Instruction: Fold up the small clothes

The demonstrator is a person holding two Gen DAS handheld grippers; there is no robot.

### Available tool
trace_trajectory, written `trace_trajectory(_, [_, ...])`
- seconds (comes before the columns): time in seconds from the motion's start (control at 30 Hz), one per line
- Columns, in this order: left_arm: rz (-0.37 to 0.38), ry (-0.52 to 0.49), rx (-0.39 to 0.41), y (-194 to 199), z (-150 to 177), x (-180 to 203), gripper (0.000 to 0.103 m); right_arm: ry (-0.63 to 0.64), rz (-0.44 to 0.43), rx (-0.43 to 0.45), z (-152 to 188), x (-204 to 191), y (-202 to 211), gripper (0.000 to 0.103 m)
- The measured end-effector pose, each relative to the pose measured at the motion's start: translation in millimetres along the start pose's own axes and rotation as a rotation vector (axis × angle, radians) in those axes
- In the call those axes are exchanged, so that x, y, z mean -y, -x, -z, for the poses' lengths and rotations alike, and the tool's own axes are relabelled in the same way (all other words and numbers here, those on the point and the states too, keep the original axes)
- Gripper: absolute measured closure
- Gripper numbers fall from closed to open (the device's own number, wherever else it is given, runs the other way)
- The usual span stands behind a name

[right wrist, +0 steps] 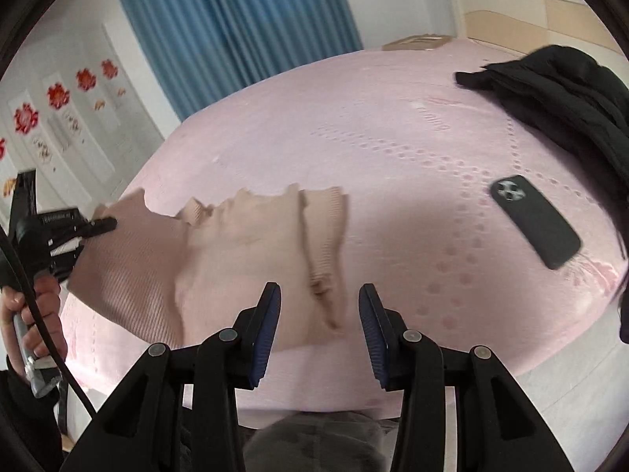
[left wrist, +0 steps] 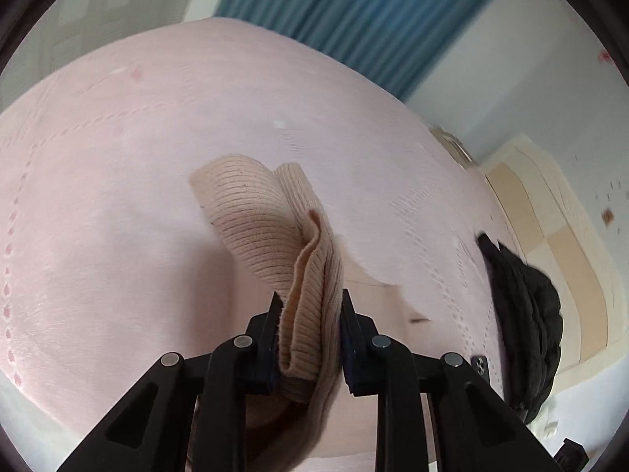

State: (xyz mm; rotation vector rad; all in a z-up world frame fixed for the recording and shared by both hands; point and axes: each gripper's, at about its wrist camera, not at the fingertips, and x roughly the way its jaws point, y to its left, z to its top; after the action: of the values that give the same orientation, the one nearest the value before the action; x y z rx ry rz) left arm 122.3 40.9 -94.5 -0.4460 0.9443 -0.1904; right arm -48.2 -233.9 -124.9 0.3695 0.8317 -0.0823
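A small beige ribbed knit garment (right wrist: pixel 251 251) lies on the pink bedspread (right wrist: pixel 354 133), its left part lifted. My left gripper (left wrist: pixel 310 314) is shut on a bunched fold of this garment (left wrist: pixel 275 232) and holds it off the bed; it also shows at the left of the right wrist view (right wrist: pixel 102 224), gripping the garment's left edge. My right gripper (right wrist: pixel 319 295) is open and empty, just above the garment's near right edge, with a ribbed strip between its fingers' line of sight.
A black phone (right wrist: pixel 536 220) lies on the bed to the right. A black jacket (right wrist: pixel 570 94) is heaped at the far right, also in the left wrist view (left wrist: pixel 526 314). Blue curtains (right wrist: pixel 228 23) and a cream headboard (right wrist: pixel 530 11) stand behind the bed.
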Motion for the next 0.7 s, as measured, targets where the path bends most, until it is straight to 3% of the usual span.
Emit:
trace_trajectory(0.13, [0.012, -0.085, -0.047, -24, 20, 61, 0.080, -0.030, 0.028, 0.001, 3, 27, 9, 0.062])
trace_trajectory(0.33, [0.129, -0.150, -0.234, -78, 66, 112, 0.074, -0.069, 0.034, -0.029, 15, 54, 11, 0.061])
trace_trajectory(0.4, [0.156, -0.145, -0.255, -82, 70, 113, 0.073, -0.063, 0.027, -0.045, 18, 54, 9, 0.062])
trace_trajectory(0.5, [0.133, -0.164, -0.224, -73, 64, 105, 0.072, -0.058, -0.033, -0.055, 17, 50, 3, 0.061])
trace_trajectory(0.63, [0.064, -0.152, -0.150, -48, 51, 69, 0.051, -0.073, -0.184, -0.065, 9, 32, -11, 0.059])
trace_trajectory(0.7, [0.025, -0.142, -0.126, -36, 51, 45, 0.049, -0.083, -0.263, -0.059, 2, 20, -18, 0.055])
